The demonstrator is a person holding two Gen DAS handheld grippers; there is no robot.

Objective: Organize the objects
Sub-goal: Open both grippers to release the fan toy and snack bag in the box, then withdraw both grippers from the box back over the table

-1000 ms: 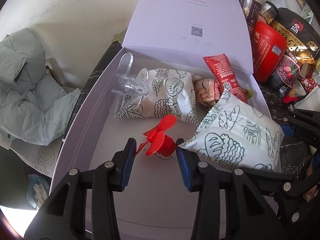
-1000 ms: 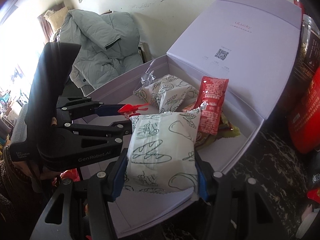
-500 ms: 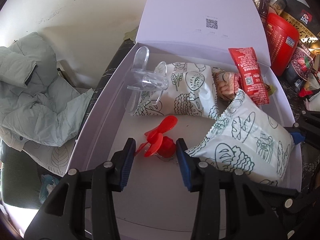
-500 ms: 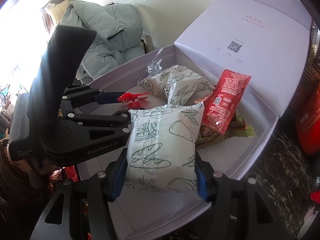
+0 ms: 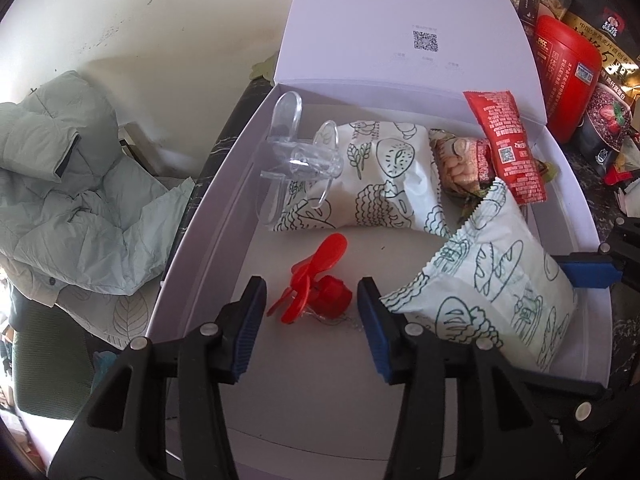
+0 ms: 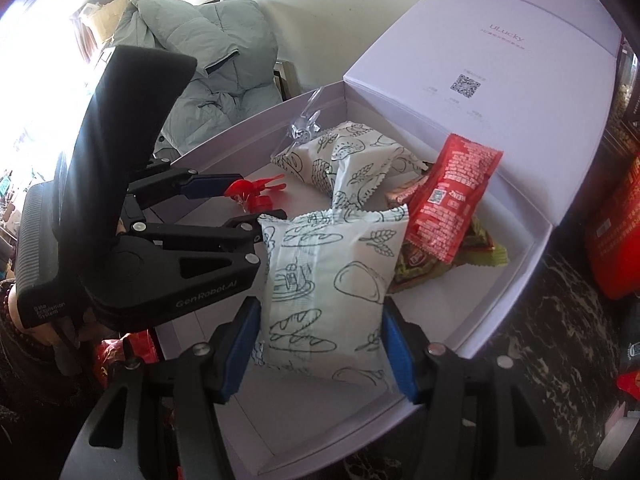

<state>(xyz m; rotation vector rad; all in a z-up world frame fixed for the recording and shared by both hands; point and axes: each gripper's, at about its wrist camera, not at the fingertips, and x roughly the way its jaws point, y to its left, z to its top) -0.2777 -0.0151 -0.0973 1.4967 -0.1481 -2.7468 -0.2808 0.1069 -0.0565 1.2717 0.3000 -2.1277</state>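
A red toy fan (image 5: 320,280) lies on the floor of the open white box (image 5: 208,216). My left gripper (image 5: 311,286) straddles it; its jaws are opening and the pads stand clear of the fan on both sides. My right gripper (image 6: 320,320) is shut on a white bread-print packet (image 6: 328,280), held tilted over the box's near right part. That packet (image 5: 492,280) shows in the left wrist view with one blue right finger (image 5: 584,270) against it. The red fan (image 6: 256,192) also shows between the left fingers in the right wrist view.
In the box lie a second bread-print packet (image 5: 380,176), a clear plastic fan (image 5: 296,160), a red snack packet (image 5: 504,144) and a nut packet (image 5: 456,164). The lid (image 5: 400,20) stands upright behind. A red canister (image 5: 568,76) and jars crowd the right. A grey jacket (image 5: 60,180) lies left.
The left jaws have spread apart and no longer pinch the red fan, which rests on the box floor. The right gripper still holds the packet in nearly the same place.
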